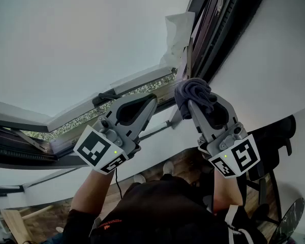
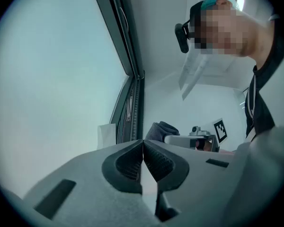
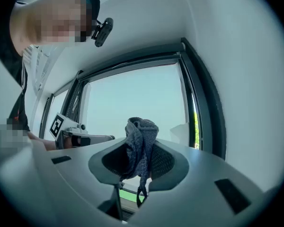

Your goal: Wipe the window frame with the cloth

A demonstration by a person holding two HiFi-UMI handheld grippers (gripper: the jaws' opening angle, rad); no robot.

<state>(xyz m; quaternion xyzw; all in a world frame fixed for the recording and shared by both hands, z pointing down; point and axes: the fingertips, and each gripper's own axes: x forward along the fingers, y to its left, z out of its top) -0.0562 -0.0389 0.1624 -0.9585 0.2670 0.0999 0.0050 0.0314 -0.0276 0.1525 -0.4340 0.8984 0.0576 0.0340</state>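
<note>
while the right gripper (image 3: 141,155) pinches the bunched cloth (image 3: 141,129) near the frame (image 1: 213,29), at 3 o'clock of the left gripper (image 2: 142,143), whose jaws are pressed together and empty, a hard drag may pull the cloth loose.

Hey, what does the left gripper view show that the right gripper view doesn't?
Only the left gripper view shows the left gripper fingers pressed together, nothing between them. Only the right gripper view shows the right gripper fingers clamping the grey cloth, plus a green strip outside. Both show the dark window frame, the bright pane and the cloth bunch.
</note>
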